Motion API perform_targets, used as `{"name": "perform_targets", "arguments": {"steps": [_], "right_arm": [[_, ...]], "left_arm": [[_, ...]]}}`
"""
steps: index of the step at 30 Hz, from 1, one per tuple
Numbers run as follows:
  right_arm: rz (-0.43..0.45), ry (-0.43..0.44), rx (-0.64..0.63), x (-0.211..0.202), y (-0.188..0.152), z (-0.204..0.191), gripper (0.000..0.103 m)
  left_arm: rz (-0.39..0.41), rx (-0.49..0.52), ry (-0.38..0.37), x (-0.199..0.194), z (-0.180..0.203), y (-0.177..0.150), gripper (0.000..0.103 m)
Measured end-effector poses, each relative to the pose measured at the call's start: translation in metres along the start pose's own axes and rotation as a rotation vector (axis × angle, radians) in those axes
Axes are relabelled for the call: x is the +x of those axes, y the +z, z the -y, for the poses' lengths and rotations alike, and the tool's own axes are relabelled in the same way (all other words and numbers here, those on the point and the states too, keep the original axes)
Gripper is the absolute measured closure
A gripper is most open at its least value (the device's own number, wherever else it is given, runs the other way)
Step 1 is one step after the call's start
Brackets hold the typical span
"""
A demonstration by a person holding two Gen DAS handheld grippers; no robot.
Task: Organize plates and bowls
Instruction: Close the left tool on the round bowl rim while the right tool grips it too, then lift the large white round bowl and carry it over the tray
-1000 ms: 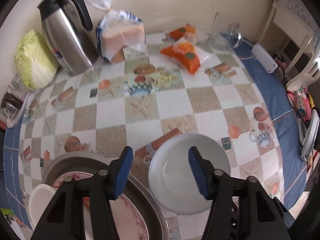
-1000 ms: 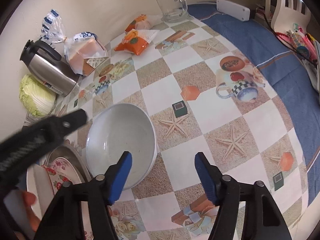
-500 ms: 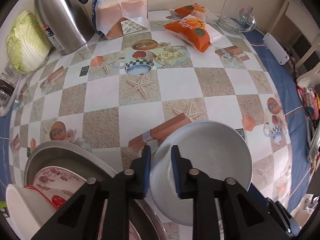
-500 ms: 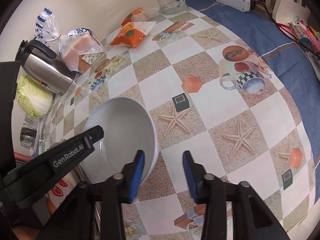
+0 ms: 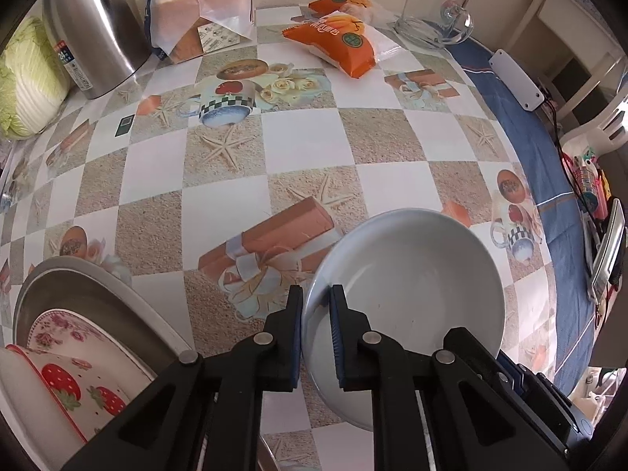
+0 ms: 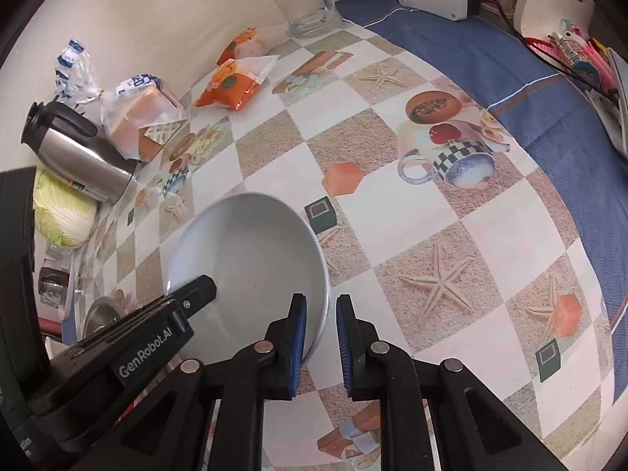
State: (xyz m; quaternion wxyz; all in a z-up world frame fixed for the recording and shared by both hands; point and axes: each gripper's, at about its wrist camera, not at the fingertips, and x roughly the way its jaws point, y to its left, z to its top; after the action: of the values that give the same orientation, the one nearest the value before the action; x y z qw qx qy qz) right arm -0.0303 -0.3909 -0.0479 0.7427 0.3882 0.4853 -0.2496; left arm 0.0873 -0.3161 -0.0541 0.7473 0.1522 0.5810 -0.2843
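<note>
A pale grey bowl (image 5: 412, 286) is tilted above the patterned tablecloth. My left gripper (image 5: 316, 329) is shut on its left rim. In the right wrist view the same bowl (image 6: 251, 267) shows, with my right gripper (image 6: 320, 341) closed around its right rim; the left gripper's finger (image 6: 192, 294) lies over its near-left side. At the lower left of the left wrist view a metal basin (image 5: 98, 290) holds a floral plate (image 5: 62, 329) and a white bowl with strawberries (image 5: 47, 392).
At the back stand a steel thermos (image 5: 94, 31), a cabbage (image 5: 23, 78), bagged bread (image 5: 200, 11), orange snack packets (image 5: 333, 39) and a glass mug (image 5: 431, 19). A white box (image 5: 514, 78) lies on the blue cloth at right.
Both grippers went from wide open to shut on opposite rims of the grey bowl. The bowl has tipped up from the table.
</note>
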Motion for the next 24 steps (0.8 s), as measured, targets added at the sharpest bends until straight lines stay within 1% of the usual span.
{"name": "perform_targets", "arguments": {"steps": [2,9,11,18,21,24], "right_arm": [[-0.001,0.006,0.000,0.000,0.000,0.000,0.090],[-0.001,0.011,0.001,-0.003,0.000,0.002,0.090],[0.006,0.006,0.000,-0.006,0.000,0.002,0.090],[0.035,0.046,0.003,-0.019,0.002,0.000,0.090],[0.053,0.068,-0.012,-0.029,0.002,-0.006,0.089],[0.085,0.085,-0.036,-0.045,0.000,-0.015,0.089]], "left_arm": [[0.008,-0.005,-0.009,-0.003,0.000,0.001,0.090],[0.017,-0.021,-0.032,-0.005,-0.002,0.000,0.091],[0.030,-0.020,-0.034,-0.009,-0.002,-0.001,0.091],[0.116,-0.015,-0.040,-0.041,-0.002,-0.001,0.091],[0.164,-0.014,-0.021,-0.059,-0.004,-0.005,0.091],[0.202,-0.030,-0.034,-0.076,-0.010,-0.009,0.091]]}}
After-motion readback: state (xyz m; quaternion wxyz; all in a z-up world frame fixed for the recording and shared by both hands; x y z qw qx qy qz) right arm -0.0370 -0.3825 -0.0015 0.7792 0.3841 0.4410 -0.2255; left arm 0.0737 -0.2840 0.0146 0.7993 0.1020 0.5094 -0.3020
